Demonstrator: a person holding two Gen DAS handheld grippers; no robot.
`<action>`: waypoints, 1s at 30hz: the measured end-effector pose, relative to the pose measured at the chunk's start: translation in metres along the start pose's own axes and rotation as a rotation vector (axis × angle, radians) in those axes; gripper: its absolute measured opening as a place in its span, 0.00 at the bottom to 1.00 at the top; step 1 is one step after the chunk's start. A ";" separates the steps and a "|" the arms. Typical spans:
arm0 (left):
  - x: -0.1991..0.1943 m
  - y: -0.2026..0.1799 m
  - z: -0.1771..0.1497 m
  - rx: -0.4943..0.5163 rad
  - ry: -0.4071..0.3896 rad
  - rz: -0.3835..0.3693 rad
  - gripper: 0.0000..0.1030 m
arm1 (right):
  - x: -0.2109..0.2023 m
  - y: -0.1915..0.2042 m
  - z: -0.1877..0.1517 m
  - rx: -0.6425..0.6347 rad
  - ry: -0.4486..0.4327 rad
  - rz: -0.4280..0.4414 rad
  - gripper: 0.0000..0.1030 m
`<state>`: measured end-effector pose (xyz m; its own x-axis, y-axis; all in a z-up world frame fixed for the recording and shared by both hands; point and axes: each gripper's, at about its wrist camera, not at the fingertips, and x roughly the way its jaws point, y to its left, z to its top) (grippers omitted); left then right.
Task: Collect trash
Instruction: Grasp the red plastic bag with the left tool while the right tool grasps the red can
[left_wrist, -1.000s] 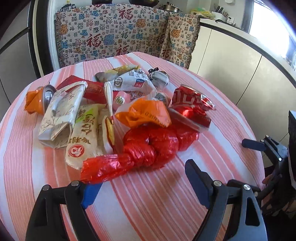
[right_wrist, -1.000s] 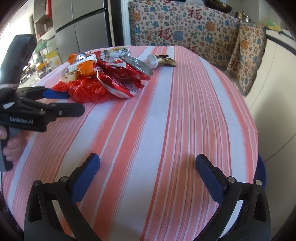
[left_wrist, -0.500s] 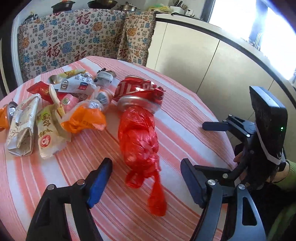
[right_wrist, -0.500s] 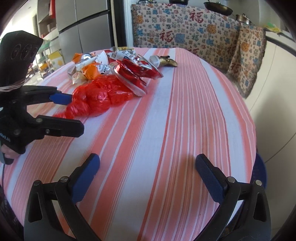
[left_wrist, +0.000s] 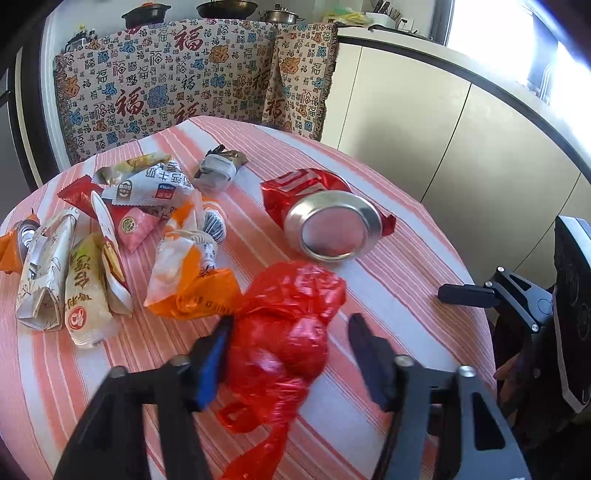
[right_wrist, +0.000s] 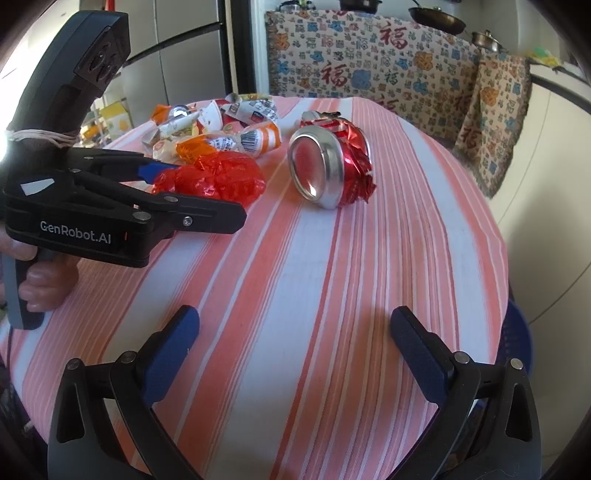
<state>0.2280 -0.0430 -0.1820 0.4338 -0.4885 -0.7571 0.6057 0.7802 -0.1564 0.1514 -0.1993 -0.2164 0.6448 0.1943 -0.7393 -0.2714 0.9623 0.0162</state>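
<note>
1. Trash: red plastic bag (left_wrist: 284, 339) lies on the counter (right_wrist: 332, 295) between the spread left fingers (left_wrist: 214, 354), touching one.
2. Right gripper (right_wrist: 295, 347): fingers spread, holding nothing.
3. Advice: close squarely on the bag's bunched middle.

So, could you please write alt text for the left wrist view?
The open left gripper straddles a crumpled red plastic bag on a striped round table. Beyond lie a crushed red can and snack wrappers; the right gripper shows at right.
</note>
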 end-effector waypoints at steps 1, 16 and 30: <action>-0.001 0.000 -0.001 -0.007 0.008 -0.001 0.42 | 0.000 0.000 0.000 -0.001 -0.001 0.001 0.99; -0.070 0.020 -0.065 -0.215 -0.057 0.276 0.71 | 0.001 -0.001 0.000 -0.001 0.002 0.004 1.00; -0.041 0.029 -0.063 -0.201 0.025 0.351 0.85 | 0.005 -0.001 0.007 -0.018 0.033 0.029 1.00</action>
<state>0.1857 0.0241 -0.1952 0.5734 -0.1713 -0.8012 0.2800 0.9600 -0.0049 0.1596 -0.1981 -0.2153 0.6128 0.2155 -0.7603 -0.3025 0.9528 0.0263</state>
